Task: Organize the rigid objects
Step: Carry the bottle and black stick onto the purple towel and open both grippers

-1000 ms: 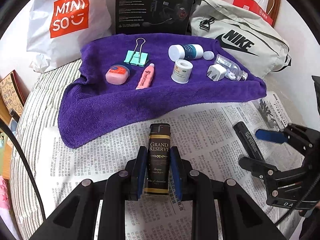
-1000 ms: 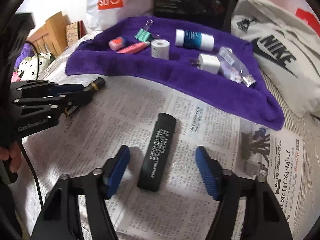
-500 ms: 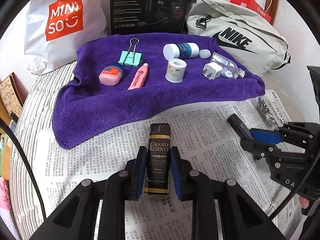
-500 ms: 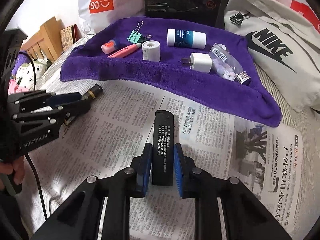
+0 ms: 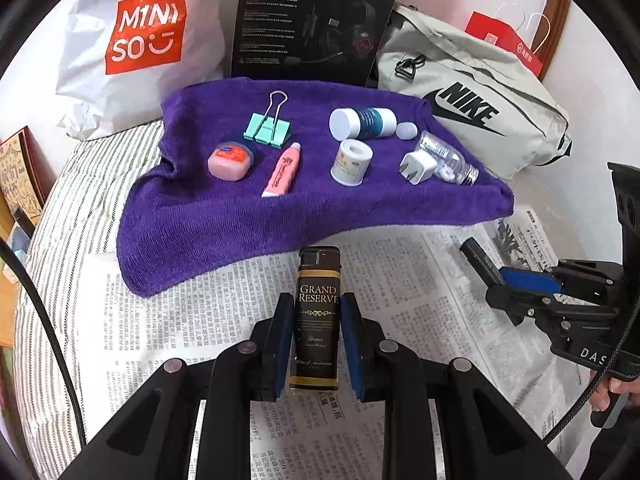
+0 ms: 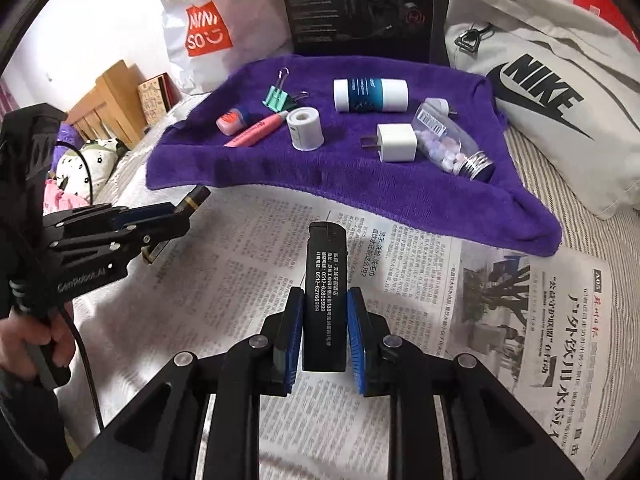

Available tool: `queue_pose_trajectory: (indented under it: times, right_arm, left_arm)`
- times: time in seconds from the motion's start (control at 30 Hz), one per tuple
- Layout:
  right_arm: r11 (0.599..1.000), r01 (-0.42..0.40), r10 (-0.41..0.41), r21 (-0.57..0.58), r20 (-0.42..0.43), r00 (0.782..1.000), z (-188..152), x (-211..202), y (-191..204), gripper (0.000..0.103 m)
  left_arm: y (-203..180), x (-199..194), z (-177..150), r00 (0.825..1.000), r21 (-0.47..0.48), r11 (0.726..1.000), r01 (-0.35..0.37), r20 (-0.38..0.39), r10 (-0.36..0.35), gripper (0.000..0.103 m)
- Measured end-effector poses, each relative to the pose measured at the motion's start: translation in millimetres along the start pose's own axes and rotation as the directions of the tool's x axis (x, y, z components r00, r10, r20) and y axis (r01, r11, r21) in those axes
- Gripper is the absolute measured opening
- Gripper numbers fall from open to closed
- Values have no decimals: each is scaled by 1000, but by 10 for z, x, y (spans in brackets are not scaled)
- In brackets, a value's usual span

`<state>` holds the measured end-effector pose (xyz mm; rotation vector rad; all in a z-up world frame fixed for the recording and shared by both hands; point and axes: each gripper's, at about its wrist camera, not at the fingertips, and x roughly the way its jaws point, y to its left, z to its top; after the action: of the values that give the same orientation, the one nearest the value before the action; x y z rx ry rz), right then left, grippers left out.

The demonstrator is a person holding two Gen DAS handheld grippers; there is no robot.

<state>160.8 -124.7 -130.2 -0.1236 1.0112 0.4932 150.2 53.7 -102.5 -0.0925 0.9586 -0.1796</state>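
Observation:
My left gripper (image 5: 318,316) is shut on a brown lighter (image 5: 318,312) labelled Grand Reserve, held over the newspaper (image 5: 400,280). My right gripper (image 6: 325,316) is shut on a black lighter (image 6: 325,292) with white print, also above the newspaper (image 6: 440,280). Each gripper shows in the other's view: the right gripper (image 5: 508,280) at the right with the black lighter (image 5: 478,258) sticking out, the left gripper (image 6: 168,216) at the left. Ahead lies a purple towel (image 5: 240,232) bearing a green binder clip (image 5: 268,130), a pink tin (image 5: 231,159), a pink tube (image 5: 282,172), a tape roll (image 5: 351,162), a white-blue bottle (image 5: 362,122), a white charger (image 5: 418,167) and a clear pill bottle (image 5: 450,158).
Behind the towel stand a white Miniso bag (image 5: 140,40), a black box (image 5: 312,20) and a grey Nike bag (image 5: 472,104). A striped bedsheet (image 5: 72,208) lies under the newspaper. Wooden furniture (image 6: 108,100) and a hand (image 6: 28,336) show at the left of the right wrist view.
My right gripper shut on the black lighter, which lay on the newspaper, and has raised it slightly. The left gripper kept its hold on the brown lighter.

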Motion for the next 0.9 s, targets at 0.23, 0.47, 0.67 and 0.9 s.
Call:
queue_pose_trajectory:
  times: [0.23, 0.47, 0.67, 0.9]
  right_arm:
    - [1000, -15, 14, 11, 18, 1000, 124, -92, -57, 22]
    - [999, -37, 37, -8, 48, 998, 476, -129, -102, 22]
    - [999, -35, 35, -5, 51, 998, 868, 58, -190, 22]
    - [998, -50, 50, 26, 8, 999, 1203, 490, -219, 22]
  left_arm:
    - [-15, -78, 132, 1000, 2, 1000, -6, 13, 6, 23]
    - [-15, -47, 416, 1000, 13, 1000, -14, 20, 14, 23]
    - [40, 29, 584, 1000, 9, 1000, -16, 26, 16, 23]
    - [154, 124, 690, 1000, 1, 1000, -16, 25, 16, 23]
